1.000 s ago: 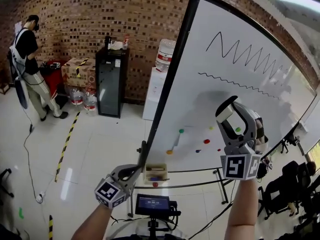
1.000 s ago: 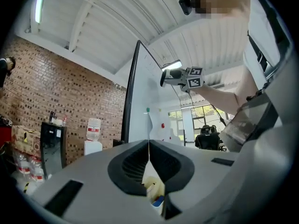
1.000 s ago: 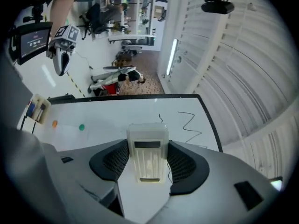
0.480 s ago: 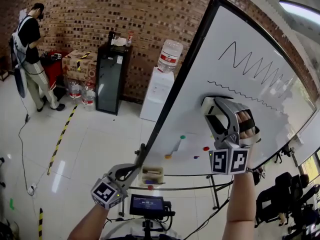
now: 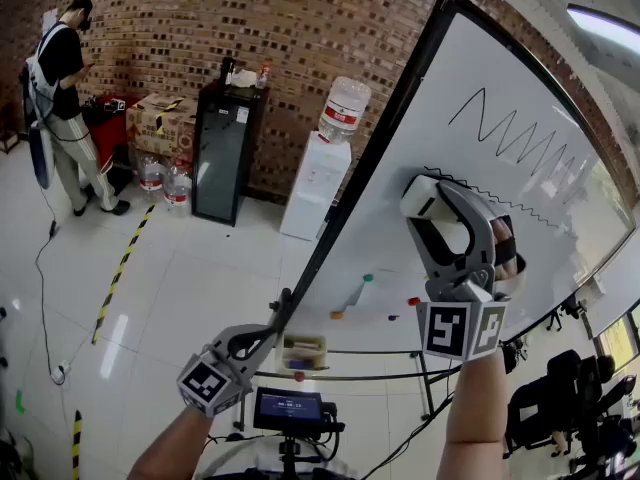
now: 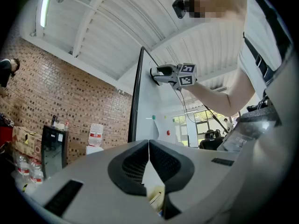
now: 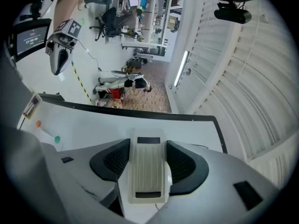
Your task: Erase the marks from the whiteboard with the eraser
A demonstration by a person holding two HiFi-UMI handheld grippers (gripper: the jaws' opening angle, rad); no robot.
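The whiteboard (image 5: pixel 470 98) stands tilted across the head view, with a black zigzag line (image 5: pixel 520 138) and below it a wavy line (image 5: pixel 505 206). My right gripper (image 5: pixel 428 196) is shut on the white eraser (image 5: pixel 447 230) and holds it at the board by the left end of the wavy line. In the right gripper view the eraser (image 7: pixel 148 169) sits between the two pads, facing the board (image 7: pixel 93 125). My left gripper (image 5: pixel 280 313) is shut on nothing, low by the board's black frame; its closed jaws (image 6: pixel 148 160) point toward the board (image 6: pixel 159 115).
Coloured magnets (image 5: pixel 368 278) dot the board's lower part, and a small wooden box (image 5: pixel 303 351) hangs under it. A person (image 5: pixel 60 98) stands at far left by cardboard boxes. A black cabinet (image 5: pixel 222 153) and a water dispenser (image 5: pixel 325 183) stand against the brick wall. Office chairs (image 5: pixel 545 388) stand at lower right.
My right gripper has carried the eraser up and to the left across the board, to the start of the wavy line. The left gripper has barely moved.
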